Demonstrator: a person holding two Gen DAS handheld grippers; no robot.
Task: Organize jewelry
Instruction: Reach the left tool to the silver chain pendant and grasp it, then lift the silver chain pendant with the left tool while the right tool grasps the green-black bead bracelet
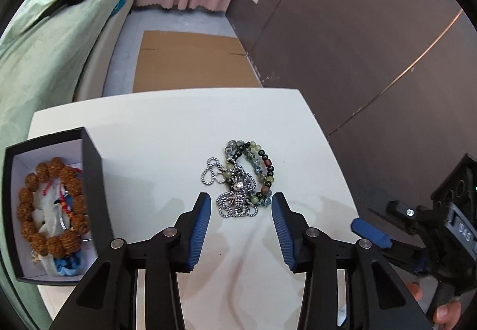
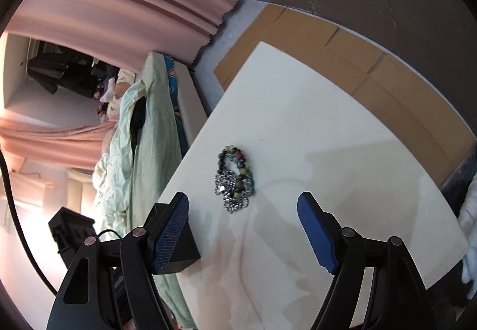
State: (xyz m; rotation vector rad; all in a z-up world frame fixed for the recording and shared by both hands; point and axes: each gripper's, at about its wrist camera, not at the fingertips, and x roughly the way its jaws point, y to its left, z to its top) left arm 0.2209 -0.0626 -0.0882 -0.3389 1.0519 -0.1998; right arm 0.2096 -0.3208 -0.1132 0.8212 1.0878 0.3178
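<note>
left tool (image 1: 241,211) wide open, empty, just short of tangled bead bracelet (image 1: 255,169) and silver chain (image 1: 235,199) on white surface (image 1: 155,133). right tool (image 2: 243,205) wide open, empty. black box (image 1: 89,151) holds brown bead bracelet (image 1: 53,208).

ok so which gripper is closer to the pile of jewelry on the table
Left. The left gripper hangs open right at the jewelry pile, fingers flanking its near end. The right gripper is open too, farther back and off to the side.
</note>
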